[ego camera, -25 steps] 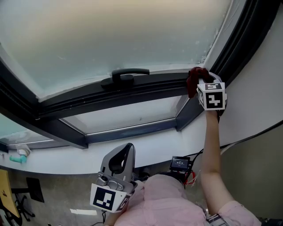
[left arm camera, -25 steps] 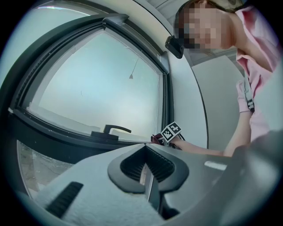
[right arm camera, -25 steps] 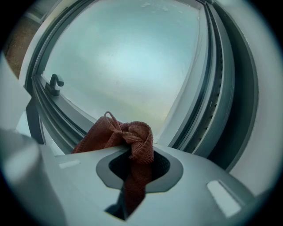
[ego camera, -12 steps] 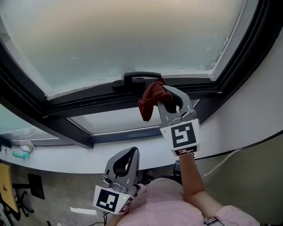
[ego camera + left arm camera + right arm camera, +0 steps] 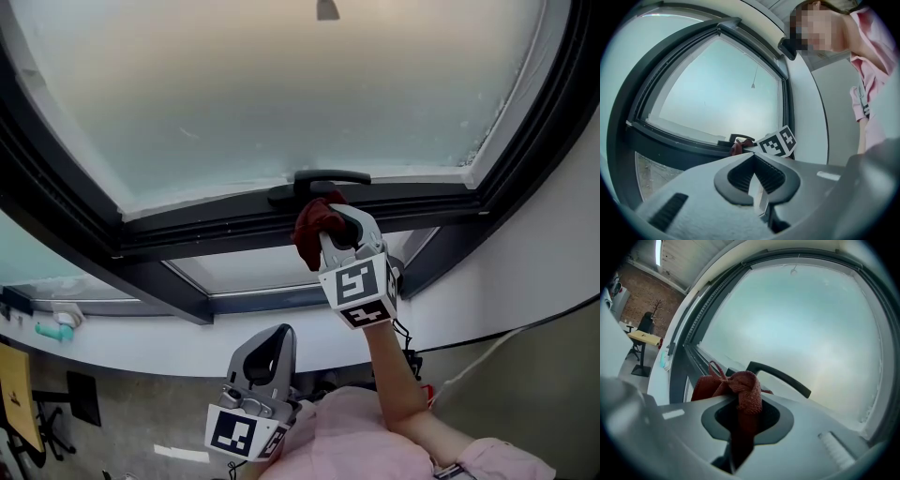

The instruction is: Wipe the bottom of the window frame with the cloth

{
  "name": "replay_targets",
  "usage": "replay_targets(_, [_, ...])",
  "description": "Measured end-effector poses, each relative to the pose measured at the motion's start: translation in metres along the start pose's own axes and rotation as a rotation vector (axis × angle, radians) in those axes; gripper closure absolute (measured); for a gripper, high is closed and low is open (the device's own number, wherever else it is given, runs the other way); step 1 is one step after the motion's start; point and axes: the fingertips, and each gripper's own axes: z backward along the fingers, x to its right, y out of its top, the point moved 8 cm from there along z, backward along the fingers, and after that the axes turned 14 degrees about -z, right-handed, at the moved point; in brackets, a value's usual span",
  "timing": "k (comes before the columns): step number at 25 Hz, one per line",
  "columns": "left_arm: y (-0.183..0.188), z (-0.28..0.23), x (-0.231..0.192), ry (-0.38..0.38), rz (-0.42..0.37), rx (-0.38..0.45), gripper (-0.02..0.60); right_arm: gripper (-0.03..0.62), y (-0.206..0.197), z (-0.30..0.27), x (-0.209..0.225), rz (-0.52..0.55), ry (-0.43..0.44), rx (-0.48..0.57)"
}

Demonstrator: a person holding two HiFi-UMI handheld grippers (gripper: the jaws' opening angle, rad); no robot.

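My right gripper [image 5: 339, 228] is shut on a dark red cloth [image 5: 312, 225], which bunches out past the jaw tips. It holds the cloth against the dark bottom rail of the window frame [image 5: 206, 232], just under the black window handle [image 5: 321, 180]. In the right gripper view the cloth [image 5: 737, 386] fills the jaws of the right gripper [image 5: 740, 401], with the handle [image 5: 780, 377] right behind it. My left gripper [image 5: 263, 366] hangs low near my chest, shut and holding nothing. From the left gripper [image 5: 753, 157] view, the cloth [image 5: 737, 148] shows far off on the rail.
A frosted pane sits above the rail and a smaller lower pane [image 5: 281, 267] below it. The white curved sill [image 5: 141, 347] carries a teal object [image 5: 54, 327] at far left. A cable [image 5: 525, 323] runs down the wall at right.
My right gripper has carried the cloth leftward along the bottom rail, from the frame's right corner to below the handle. The left gripper has stayed low and shut.
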Motion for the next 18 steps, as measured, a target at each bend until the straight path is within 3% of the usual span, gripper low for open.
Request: replay_targets(18, [-0.001, -0.012, 0.013, -0.040, 0.008, 0.019, 0.582, 0.537, -0.012, 0.013, 0.039, -0.106, -0.018, 0.006])
